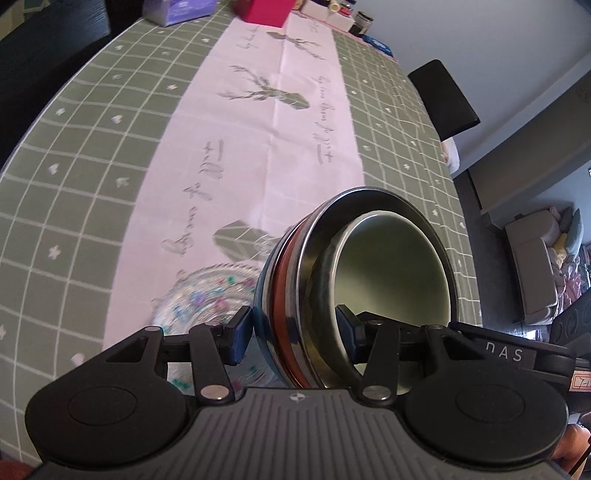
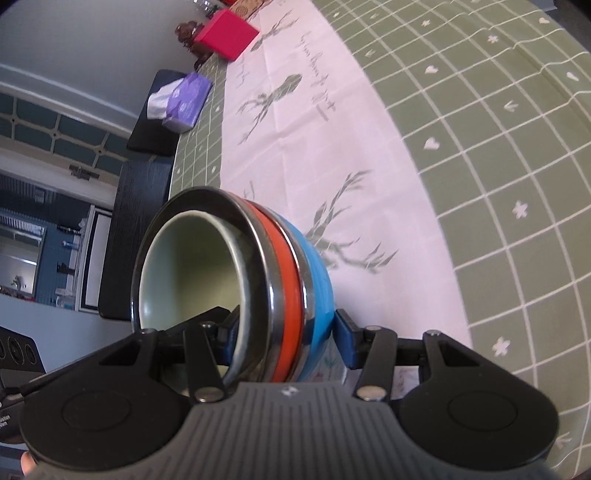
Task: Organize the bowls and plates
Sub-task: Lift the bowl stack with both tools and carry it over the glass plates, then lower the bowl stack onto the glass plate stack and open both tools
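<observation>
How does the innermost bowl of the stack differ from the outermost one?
The innermost bowl is pale green and matte; the outermost bowl is bright blue and glossy. The green one is smaller and sits inside; the blue one is larger and wraps all the others. Both are round and tilted together.

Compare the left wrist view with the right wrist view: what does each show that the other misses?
Left wrist only: a patterned glass plate on the table runner beside the bowls, and a sofa off to the right.

Right wrist only: a doorway and shelving at the left.

Both: the stack of nested bowls, gripped across its rim by the left gripper and the right gripper, plus the red box and purple tissue pack.
</observation>
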A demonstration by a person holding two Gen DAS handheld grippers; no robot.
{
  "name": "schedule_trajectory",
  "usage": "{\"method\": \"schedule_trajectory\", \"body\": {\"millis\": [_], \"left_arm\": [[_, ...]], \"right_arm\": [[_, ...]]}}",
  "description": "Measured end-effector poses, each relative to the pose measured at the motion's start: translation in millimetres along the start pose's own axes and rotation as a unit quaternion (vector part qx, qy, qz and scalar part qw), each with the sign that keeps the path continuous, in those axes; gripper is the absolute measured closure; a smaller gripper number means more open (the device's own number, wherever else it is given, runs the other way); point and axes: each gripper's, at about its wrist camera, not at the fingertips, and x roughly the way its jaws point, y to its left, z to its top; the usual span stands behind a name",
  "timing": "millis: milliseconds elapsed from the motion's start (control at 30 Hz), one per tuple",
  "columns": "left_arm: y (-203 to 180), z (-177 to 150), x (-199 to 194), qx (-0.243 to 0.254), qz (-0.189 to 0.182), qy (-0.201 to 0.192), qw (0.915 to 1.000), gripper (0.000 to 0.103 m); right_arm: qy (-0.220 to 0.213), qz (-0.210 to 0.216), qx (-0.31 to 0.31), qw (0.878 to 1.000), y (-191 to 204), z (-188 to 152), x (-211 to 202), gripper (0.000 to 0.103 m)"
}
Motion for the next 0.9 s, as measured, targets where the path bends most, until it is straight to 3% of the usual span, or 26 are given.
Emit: {"method": "schedule_trajectory", "body": {"millis": [333,900], "left_arm": [[46.1,-17.6,-1.5,-0.04,0.009,0.016,0.999,0.049],[51.7,-22.9,9.1,-0.029,0.016,0.013,0.9994,0.05]], "right_arm": [[0.042,-0.017,-0.014,0.999,19.4,-28.6,35.1,0.054],[0.042,-0.041,-0.026,0.998,22.3,-32.1,46.6,0.054]]}}
